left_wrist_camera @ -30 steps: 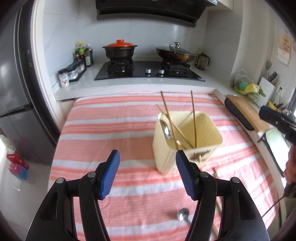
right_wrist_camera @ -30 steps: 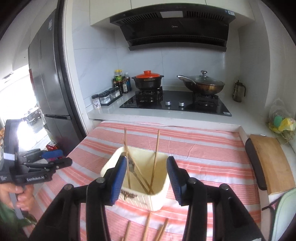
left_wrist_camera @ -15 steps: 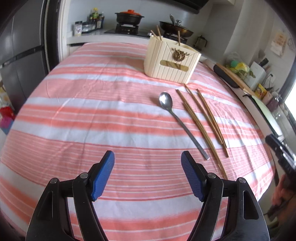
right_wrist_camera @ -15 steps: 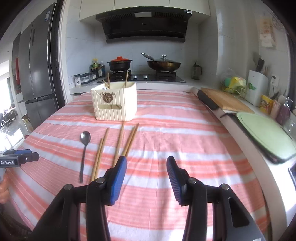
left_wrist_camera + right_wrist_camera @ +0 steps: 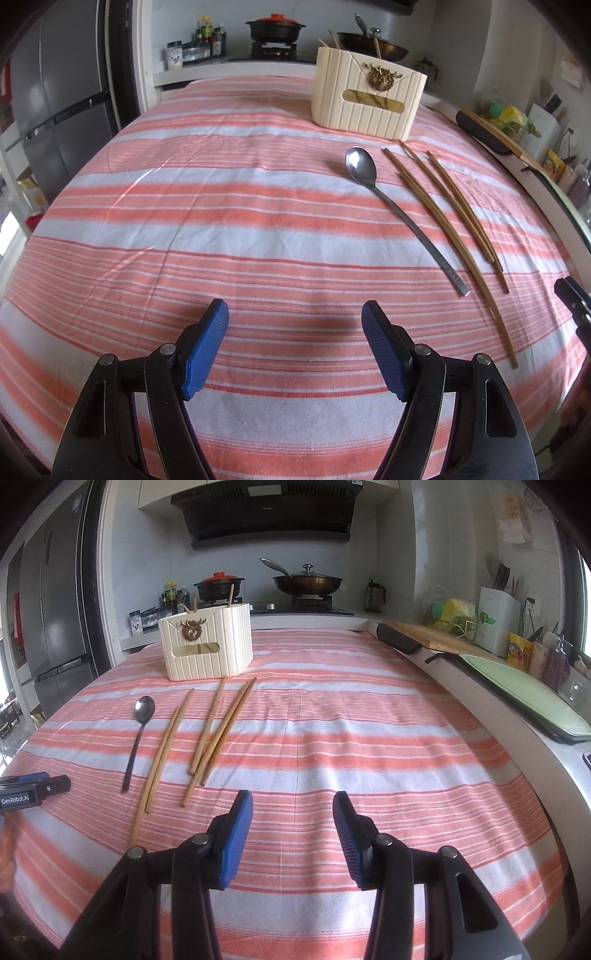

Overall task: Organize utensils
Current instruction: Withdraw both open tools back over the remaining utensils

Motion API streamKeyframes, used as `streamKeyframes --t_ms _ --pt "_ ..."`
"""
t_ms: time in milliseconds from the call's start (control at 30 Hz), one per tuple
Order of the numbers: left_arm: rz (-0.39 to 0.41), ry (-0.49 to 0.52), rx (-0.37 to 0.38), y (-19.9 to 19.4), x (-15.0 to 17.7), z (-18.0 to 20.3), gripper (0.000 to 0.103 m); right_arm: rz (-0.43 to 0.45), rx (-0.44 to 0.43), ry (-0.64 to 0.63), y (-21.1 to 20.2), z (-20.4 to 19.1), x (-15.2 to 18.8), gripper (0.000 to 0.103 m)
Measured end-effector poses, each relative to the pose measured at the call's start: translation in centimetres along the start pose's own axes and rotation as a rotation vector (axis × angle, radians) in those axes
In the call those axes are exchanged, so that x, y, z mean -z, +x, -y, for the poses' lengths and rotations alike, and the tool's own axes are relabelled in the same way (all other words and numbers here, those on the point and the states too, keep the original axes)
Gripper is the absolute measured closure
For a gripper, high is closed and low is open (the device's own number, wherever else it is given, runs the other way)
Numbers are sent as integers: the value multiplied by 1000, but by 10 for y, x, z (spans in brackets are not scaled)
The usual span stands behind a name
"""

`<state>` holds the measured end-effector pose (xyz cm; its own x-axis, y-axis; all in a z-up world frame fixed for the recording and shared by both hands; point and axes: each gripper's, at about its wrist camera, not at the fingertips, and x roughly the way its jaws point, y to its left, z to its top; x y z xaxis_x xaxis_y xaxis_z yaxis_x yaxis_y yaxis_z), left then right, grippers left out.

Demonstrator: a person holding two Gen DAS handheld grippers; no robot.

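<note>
Plainly, both tools are idle: the left gripper hovers low over the striped tablecloth with its blue pads wide apart and nothing between them, and the right gripper is likewise spread and empty above the near edge of the cloth.

Taking the right wrist view from left to right, the steel spoon lies furthest left, bowl toward the holder and handle toward the person. It is probably light, stiff and slick; the thin flat handle sits flush on the cloth, so a pinch across the handle near its middle looks the safest hold. Just beside it lie two wooden chopsticks close together, then a second bunch of chopsticks that cross one another at their near ends. These should be very light and rigid, with more grip than the metal, but they will likely roll or pivot if taken near a tip; a hold around the middle seems best, one or a pair at a time.

Behind them stands the cream ribbed utensil holder, upright, with a few chopsticks already poking above its rim.

The cloth is soft and slightly wrinkled, so it may bunch under a scraping finger. Beyond the table are a refrigerator, a hob with a red-lidded pot and a lidded wok, and to the right a counter with a wooden cutting board.
</note>
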<state>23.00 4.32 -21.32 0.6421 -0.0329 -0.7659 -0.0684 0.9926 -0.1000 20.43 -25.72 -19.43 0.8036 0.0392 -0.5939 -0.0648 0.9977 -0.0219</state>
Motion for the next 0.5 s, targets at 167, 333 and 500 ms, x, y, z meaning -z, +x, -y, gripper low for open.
streamKeyframes --t_ms 167,333,500 --pt "2 19 -2 0 1 2 24 -35 0 31 13 7 3 57" --pt "-7 8 18 -2 -1 2 23 -77 14 16 25 2 4 57" --pt "20 6 118 -18 -34 21 22 -125 6 34 34 5 3 57"
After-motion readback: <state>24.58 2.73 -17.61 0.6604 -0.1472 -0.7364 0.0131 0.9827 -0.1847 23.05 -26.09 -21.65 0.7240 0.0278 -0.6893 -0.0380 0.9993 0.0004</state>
